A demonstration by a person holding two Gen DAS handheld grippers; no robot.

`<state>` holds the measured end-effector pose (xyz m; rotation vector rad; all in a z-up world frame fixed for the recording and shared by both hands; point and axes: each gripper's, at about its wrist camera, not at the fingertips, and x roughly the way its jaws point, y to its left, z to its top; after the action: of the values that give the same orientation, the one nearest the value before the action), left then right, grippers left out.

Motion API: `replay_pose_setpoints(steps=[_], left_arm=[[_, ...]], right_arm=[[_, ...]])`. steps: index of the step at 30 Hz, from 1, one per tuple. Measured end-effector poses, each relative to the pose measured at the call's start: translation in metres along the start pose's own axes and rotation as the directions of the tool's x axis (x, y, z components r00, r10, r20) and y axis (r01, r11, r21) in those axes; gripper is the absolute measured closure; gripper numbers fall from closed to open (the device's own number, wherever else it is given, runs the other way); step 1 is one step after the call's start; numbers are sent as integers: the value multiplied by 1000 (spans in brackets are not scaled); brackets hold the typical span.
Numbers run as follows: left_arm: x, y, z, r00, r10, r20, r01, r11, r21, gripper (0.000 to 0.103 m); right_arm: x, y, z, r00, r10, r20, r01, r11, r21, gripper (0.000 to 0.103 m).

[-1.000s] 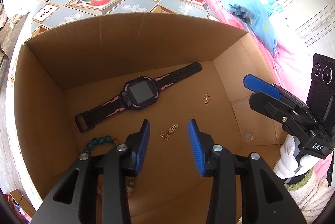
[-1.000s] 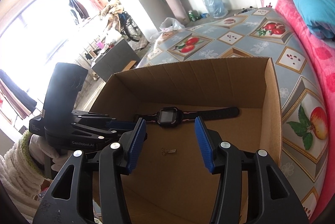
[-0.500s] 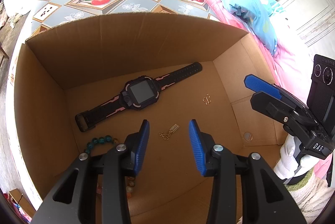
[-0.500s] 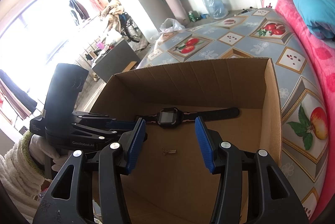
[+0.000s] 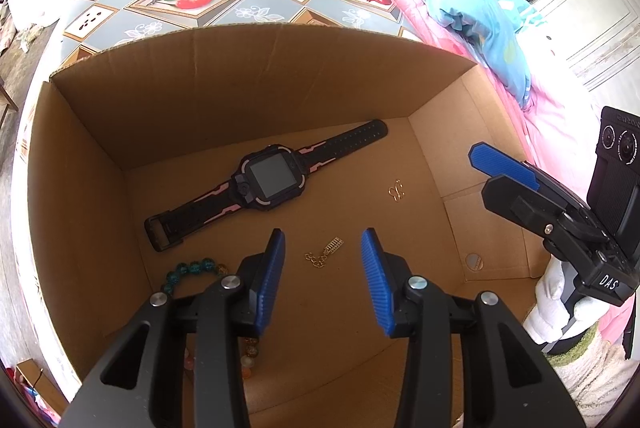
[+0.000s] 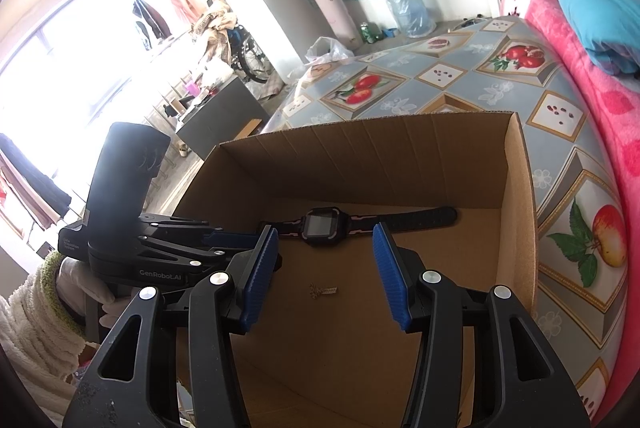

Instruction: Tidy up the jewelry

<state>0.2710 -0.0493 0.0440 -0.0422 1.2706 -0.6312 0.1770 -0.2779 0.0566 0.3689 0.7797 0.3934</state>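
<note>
Smartwatch (image 5: 272,180), gold chain (image 5: 323,254), earring (image 5: 396,190), bead bracelet (image 5: 192,270) lying loose in cardboard box (image 5: 80,188); sorting unstarted; left hand-held gripper (image 5: 323,280) and right hand-held gripper (image 6: 325,278) agape, empty.

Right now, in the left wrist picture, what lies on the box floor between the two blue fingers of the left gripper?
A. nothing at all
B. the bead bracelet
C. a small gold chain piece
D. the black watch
C: the small gold chain piece lies on the floor of the cardboard box, in the gap of the open left gripper; the pads do not touch it.
</note>
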Motion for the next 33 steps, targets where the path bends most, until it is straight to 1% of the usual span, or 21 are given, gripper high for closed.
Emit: replay_pose_setpoints(steps=[5,7,8,10,11,12,13,14,15,16,18,20,22,24,25,26,28,29,31,33], left_arm=[[0,0,0,1000,0,1,0,1000,-1,64],[-2,2,0,1000,6,16,-6,1000,-5,64],[-6,1,-1,999,13,39,-13,1000,-1,64],[-18,-5,-5,992,29,122,-34,999,41,64],[-25,-11,-8,984,39,176,-52,996,68,62],[-34,-17,-13,971,49,236,-74,992,101,60],[-42,-24,-18,954,64,293,-107,985,134,54],[-49,-32,-25,935,82,344,-144,977,160,52],[-56,-39,-31,919,82,386,-162,970,182,52],[-63,-44,-37,907,68,416,-163,967,198,50],[-77,-53,-48,886,38,462,-148,968,204,47],[-90,-58,-61,870,2,493,-113,974,195,44],[-101,-62,-76,854,-21,520,-90,978,187,40],[-112,-67,-93,835,-25,549,-90,979,182,35],[-117,-69,-103,827,-31,562,-86,980,181,31],[-122,-71,-113,820,-36,571,-82,981,178,27],[-128,-74,-131,812,-38,583,-73,984,165,23],[-129,-74,-139,810,-34,585,-71,985,156,19],[-131,-75,-156,812,-21,583,-71,988,134,16],[-132,-76,-174,812,-3,583,-78,991,113,13]], right_arm=[[0,0,0,1000,1,1,-1,1000,0,55],[0,1,1,1000,3,1,-3,1000,-2,55],[-1,1,2,1000,6,5,-6,1000,-3,53],[-5,2,2,999,22,33,-22,1000,-9,49],[-9,3,1,998,30,53,-30,999,-15,49],[-13,5,0,997,35,69,-33,999,-23,48],[-17,7,-1,996,36,81,-33,999,-32,48],[-22,11,-2,995,37,91,-34,999,-38,48],[-28,14,-4,994,40,103,-36,998,-45,48],[-35,19,-6,992,44,119,-38,998,-56,48],[-53,27,-12,985,30,167,-18,997,-75,43],[-74,34,-20,975,30,219,-12,997,-81,41],[-95,40,-31,962,24,272,-3,997,-78,38],[-116,46,-45,947,6,321,22,996,-84,33],[-125,49,-53,939,-8,343,41,995,-89,32],[-133,53,-62,931,-23,365,62,994,-95,29],[-146,61,-80,916,-57,398,107,989,-103,24],[-151,64,-89,909,-76,409,131,986,-108,22],[-157,70,-108,900,-118,419,180,977,-111,19],[-158,74,-125,897,-162,410,228,967,-117,18]])
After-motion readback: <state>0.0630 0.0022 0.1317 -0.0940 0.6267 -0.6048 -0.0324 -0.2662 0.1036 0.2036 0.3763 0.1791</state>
